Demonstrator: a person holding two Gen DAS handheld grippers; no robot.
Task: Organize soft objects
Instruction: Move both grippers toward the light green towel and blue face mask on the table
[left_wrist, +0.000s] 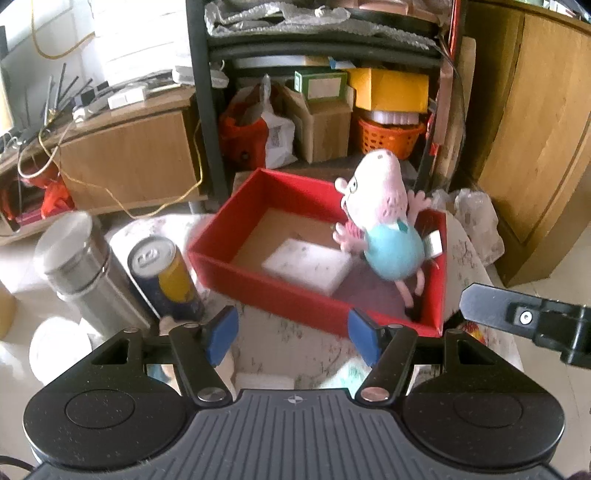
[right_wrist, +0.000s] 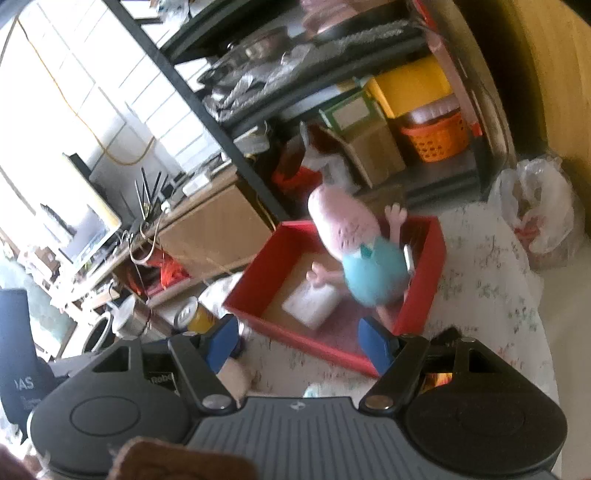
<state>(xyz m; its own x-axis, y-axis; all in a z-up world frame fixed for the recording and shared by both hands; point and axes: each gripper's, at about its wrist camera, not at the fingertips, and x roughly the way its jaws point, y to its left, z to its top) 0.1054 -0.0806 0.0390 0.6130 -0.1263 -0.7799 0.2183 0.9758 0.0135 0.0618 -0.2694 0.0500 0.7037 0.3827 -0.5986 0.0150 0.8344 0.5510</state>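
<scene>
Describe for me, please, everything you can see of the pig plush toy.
The pig plush toy is soft fabric, with a pale pink head, long snout pointing up, pink arms and thin legs, a round turquoise body and a sewn-in tag. It stands roughly upright inside the red box, at its right end, beside a white block. Neither gripper touches it.

- Pink plush pig toy in turquoise dress (right_wrist: 364, 258), blurred, upright over open red cardboard box (right_wrist: 424, 273).
- White rectangular foam block (right_wrist: 310, 301) inside box.
- Right gripper (right_wrist: 301, 341) spread wide, holding nothing.
</scene>
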